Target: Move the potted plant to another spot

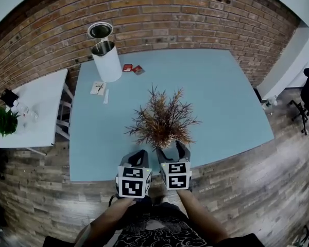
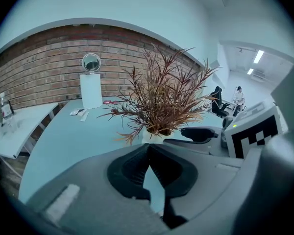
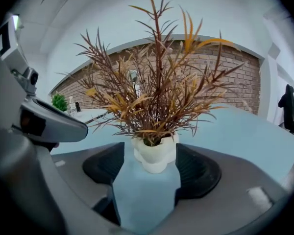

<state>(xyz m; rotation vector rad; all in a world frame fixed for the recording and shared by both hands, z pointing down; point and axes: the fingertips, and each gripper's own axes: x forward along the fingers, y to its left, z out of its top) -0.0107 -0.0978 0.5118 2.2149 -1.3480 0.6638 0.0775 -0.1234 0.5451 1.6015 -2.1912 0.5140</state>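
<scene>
A potted plant [image 1: 162,121] with dry brown-orange spiky leaves stands on the light blue table [image 1: 221,102], near its front edge. In the head view the leaves hide the pot. The right gripper view shows the white lobed pot [image 3: 156,154] between my right gripper's [image 3: 150,147] open jaw tips, with the pads not pressing on it. My right gripper [image 1: 172,149] sits at the plant's near side. Just left of it, my left gripper [image 1: 140,153] is shut on nothing. In the left gripper view the left gripper [image 2: 148,148] points past the plant [image 2: 161,99], which stands ahead and slightly right.
A white cylinder bin [image 1: 107,60] stands at the table's far left, with red packets [image 1: 132,69] and white papers [image 1: 99,88] near it. A white side table [image 1: 33,109] with a small green plant [image 1: 5,121] is to the left. A brick wall runs behind.
</scene>
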